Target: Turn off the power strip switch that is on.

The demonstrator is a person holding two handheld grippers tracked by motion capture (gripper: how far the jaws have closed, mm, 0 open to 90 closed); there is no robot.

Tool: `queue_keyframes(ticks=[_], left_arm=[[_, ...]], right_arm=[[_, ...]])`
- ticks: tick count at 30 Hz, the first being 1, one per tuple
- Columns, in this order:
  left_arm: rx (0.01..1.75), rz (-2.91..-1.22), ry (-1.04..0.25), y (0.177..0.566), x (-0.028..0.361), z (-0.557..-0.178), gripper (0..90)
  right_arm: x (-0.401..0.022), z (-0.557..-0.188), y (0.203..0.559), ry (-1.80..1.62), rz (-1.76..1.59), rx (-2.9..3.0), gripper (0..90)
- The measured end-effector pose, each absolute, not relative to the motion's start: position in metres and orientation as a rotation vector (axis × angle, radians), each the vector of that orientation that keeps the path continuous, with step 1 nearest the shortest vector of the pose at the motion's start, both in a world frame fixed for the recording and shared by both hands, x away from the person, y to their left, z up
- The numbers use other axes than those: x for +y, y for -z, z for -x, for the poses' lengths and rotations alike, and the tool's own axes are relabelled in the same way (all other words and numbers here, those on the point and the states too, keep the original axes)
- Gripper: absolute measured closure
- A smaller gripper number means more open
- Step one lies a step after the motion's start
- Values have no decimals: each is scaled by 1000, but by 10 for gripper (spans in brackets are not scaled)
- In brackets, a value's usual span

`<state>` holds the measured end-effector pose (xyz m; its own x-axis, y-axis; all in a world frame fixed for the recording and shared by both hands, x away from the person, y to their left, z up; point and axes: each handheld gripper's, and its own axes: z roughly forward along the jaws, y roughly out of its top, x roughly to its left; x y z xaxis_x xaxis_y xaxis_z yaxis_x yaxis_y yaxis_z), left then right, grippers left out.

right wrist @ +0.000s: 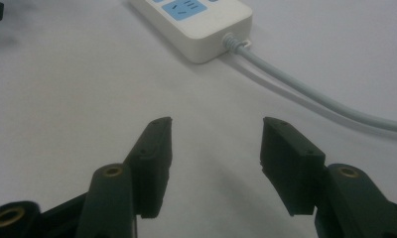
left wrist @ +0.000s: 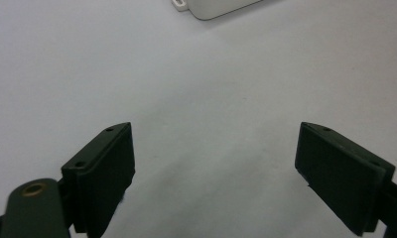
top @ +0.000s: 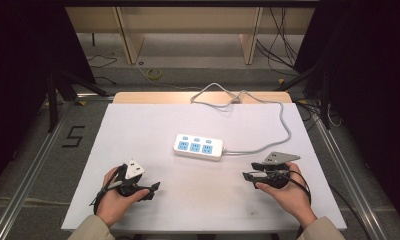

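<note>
Jaws on both sides are seen spread apart with nothing pinched between them. From the high view, the left gripper [top: 150,189] is held in the left hand [top: 114,197] near the front left of the white table [top: 138,125], and the right gripper [top: 248,172] is held in the right hand [top: 288,192] near the front right, jaws pointed inward toward each other. Between and a bit beyond them, a white power strip [top: 198,147] with three blue sockets is laid flat around the middle of the table, well apart from both grippers. Its grey cord [top: 283,127] is run off its right end, curved up along the right side and looped at the far edge. In the right gripper view, the cord end of the strip is seen ahead of the jaws, not touched; in the left gripper view, just a corner of it is caught at the top.
</note>
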<state>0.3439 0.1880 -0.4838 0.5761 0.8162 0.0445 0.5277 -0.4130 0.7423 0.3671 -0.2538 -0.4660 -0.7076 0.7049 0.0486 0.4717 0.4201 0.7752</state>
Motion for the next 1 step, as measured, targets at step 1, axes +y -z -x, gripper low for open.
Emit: queue_keyframes(ticks=[1], left_arm=[[1065,-2110,-532,484,188,-344,152]], right_arm=[[-255,-366,467,-1173,-1026,2389,454]])
